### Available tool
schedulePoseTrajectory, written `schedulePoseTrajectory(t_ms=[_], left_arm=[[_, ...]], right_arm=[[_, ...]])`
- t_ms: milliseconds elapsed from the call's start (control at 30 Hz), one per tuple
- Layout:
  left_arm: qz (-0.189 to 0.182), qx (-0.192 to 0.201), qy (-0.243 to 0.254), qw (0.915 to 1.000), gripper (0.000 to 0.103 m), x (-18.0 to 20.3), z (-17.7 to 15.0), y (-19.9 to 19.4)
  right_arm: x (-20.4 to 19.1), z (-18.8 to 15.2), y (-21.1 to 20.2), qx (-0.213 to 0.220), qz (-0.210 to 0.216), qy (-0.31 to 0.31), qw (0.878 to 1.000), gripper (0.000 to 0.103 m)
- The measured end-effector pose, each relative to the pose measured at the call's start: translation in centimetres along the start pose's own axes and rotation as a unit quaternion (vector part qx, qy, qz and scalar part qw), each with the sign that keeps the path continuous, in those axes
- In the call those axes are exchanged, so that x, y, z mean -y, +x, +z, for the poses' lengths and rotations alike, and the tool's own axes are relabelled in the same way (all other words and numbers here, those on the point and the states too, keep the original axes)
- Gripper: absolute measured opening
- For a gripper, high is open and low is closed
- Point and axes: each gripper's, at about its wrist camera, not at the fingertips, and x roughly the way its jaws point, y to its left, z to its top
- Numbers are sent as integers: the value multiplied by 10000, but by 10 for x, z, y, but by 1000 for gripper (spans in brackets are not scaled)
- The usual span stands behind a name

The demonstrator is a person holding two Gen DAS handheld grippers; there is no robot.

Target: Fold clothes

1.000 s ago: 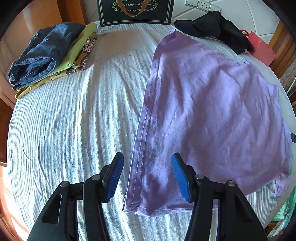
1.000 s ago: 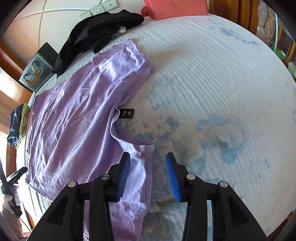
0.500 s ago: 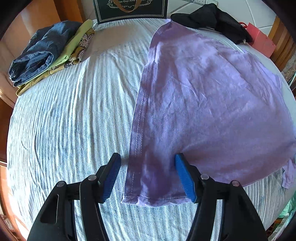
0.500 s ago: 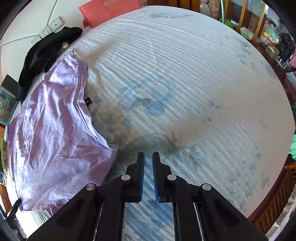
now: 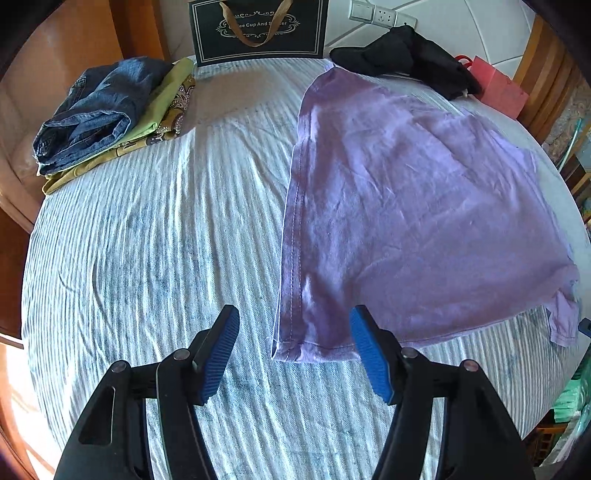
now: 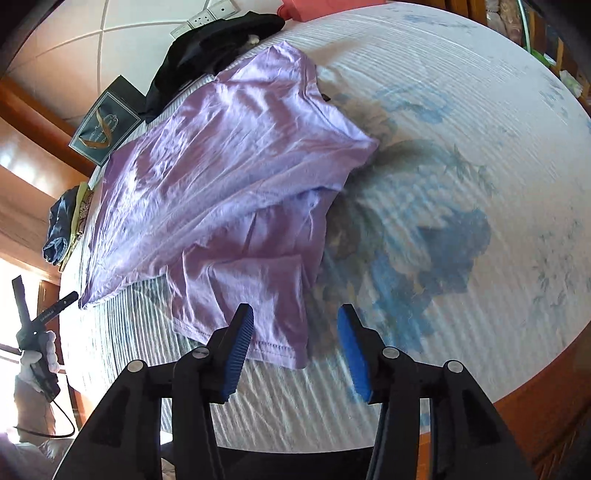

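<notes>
Lilac cotton, a T-shirt (image 5: 413,206) is lying spread across the right half of the left-wrist frame on the striped bedsheet (image 5: 155,258). The left gripper (image 5: 295,354) is hovering open over the hem corner, pinching nothing. The right gripper (image 6: 295,354) has just been opening again, its jaws standing apart above the sleeve edge (nothing pinched). Likely step: setting up the first fold; next, both need to nip cloth. Folded clothes (image 5: 107,118) are sitting upper left, a dark bag (image 5: 258,29) leaning at top.

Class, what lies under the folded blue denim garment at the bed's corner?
Under the blue denim garment lie a light green cloth and a brown patterned fabric, stacked. Whatever lies beneath those is covered.
</notes>
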Motion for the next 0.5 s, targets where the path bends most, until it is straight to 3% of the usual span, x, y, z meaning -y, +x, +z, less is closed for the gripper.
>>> schedulePoseTrajectory(t_ms=[133,200,300,367,400,433,467,500], left_arm=[[-164,-70,108,9998,64,-12,-5,12],[-270,-134,113,9995,64,5,12,37],[-236,-159,190,9994,63,17,13,44],[-240,-149,259,9993,58,24,12,43],[-242,-144,294,9992,42,28,12,43],[-279,-148,306,9990,17,30,11,42],[-331,-157,307,9989,13,33,11,41],[-307,-128,337,9989,12,35,10,39]], right_arm=[[-11,-14,3,64,-105,-63,9999,47],[-15,-17,3,97,-161,-80,9998,47],[-23,-18,5,195,-220,-109,9995,47],[-31,-18,11,184,-299,-208,9992,47],[-35,-19,15,170,-354,-268,9989,47],[-39,-20,18,182,-472,-378,9980,47],[-44,-22,21,196,-594,-492,9968,36],[-49,-23,24,211,-715,-605,9954,10]])
